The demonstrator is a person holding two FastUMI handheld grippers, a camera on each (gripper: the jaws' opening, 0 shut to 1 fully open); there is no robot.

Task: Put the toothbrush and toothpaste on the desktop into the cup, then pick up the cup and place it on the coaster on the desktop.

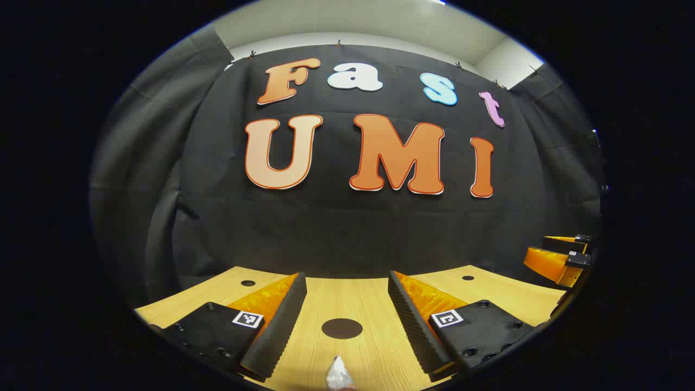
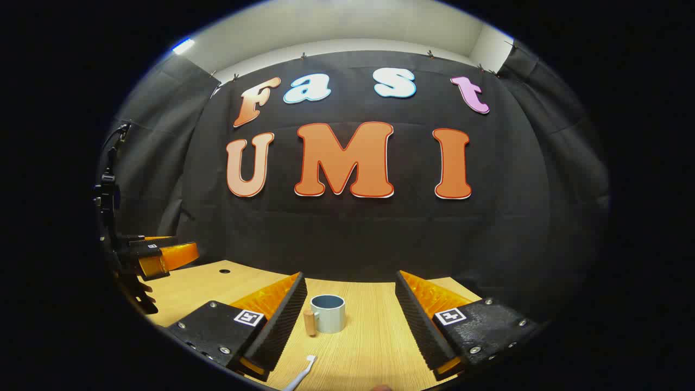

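A dark round coaster (image 1: 342, 328) lies on the wooden desktop (image 1: 347, 296) between the fingers of my open left gripper (image 1: 346, 279). The crimped white end of the toothpaste tube (image 1: 337, 374) pokes in at the bottom edge, nearer than the coaster. In the right gripper view a grey-blue cup (image 2: 328, 314) with a wooden handle stands upright between the fingers of my open right gripper (image 2: 349, 277), untouched. A white toothbrush (image 2: 303, 373) lies on the desktop in front of the cup, near the left finger. Neither gripper holds anything.
The right gripper (image 1: 543, 254) hovers at the far right edge of the left gripper view. The left gripper (image 2: 176, 251) sits at the far left of the right gripper view. Small round holes (image 1: 248, 283) dot the desktop. The black cloth wall stands close behind the desktop's far edge.
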